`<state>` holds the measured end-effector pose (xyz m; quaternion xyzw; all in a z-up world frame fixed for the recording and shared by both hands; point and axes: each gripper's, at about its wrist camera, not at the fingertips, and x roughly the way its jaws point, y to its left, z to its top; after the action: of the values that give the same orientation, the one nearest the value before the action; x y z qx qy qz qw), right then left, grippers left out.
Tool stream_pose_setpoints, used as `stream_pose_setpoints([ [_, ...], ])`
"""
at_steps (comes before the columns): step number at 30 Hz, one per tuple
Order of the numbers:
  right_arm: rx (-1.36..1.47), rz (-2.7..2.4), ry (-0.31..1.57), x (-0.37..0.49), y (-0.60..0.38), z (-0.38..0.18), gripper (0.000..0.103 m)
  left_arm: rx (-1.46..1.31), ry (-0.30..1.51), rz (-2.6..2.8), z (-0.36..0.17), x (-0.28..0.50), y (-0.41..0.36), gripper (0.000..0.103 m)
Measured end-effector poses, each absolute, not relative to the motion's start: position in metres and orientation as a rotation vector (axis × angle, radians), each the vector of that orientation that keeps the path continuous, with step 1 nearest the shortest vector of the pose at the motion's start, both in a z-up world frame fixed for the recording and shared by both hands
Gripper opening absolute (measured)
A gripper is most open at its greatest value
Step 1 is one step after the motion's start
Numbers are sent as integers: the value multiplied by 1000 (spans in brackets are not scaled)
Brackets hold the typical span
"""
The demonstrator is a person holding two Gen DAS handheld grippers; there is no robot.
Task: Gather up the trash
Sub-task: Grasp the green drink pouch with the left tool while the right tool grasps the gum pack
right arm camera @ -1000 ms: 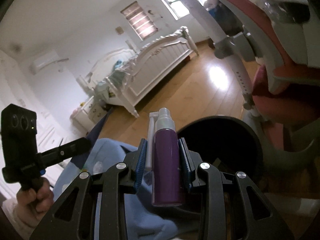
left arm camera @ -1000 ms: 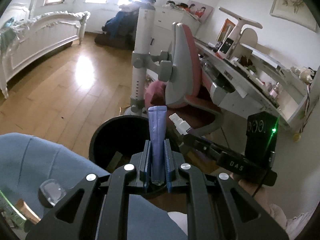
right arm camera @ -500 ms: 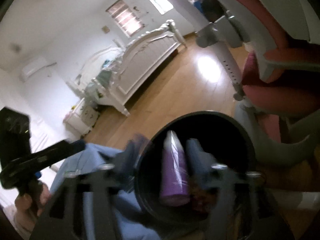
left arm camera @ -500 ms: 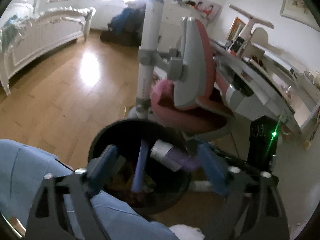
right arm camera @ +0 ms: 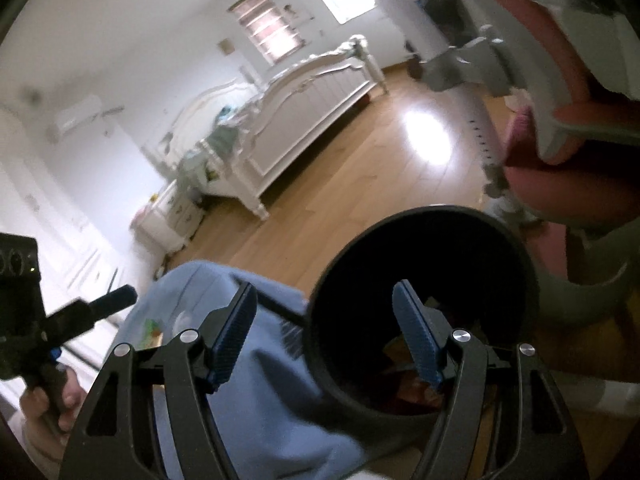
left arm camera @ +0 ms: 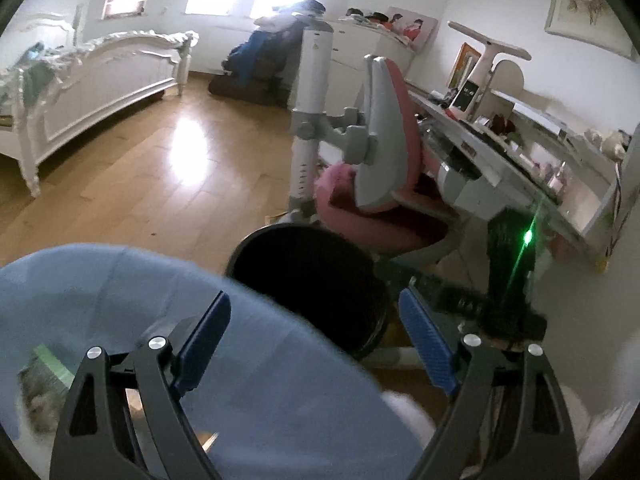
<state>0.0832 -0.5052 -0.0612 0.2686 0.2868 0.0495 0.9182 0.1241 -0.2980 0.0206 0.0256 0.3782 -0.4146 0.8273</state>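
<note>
Both claws now empty, spread

Both wrist views above shared bin (left arm camera: 308, 272)

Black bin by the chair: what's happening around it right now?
A person holds two sets of tongs over the black bin on the wooden floor beside the pink chair. The left tongs and right tongs both stand open with nothing between them. Some trash shows dimly at the bin's bottom in the right wrist view.
</note>
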Motion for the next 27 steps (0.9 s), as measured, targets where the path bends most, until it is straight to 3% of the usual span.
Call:
stream_pose_setpoints([
  [5,474,187,610,87,-449,-40,71,122,801,-802,19,106,-239,86],
  [8,413,246,633,92,-413,-30,71,198,809,-738,13,96,-201,95],
  [18,179,457,736,120,-281,-10,70,387,931,-650,-31,103,-122,95],
  [21,98,504,771,130,-247,-11,70,442,949,-671,-44,111,-125,94],
  [27,-46,536,827,159,-200,-15,70,457,940,-720,-55,117,-128,78],
])
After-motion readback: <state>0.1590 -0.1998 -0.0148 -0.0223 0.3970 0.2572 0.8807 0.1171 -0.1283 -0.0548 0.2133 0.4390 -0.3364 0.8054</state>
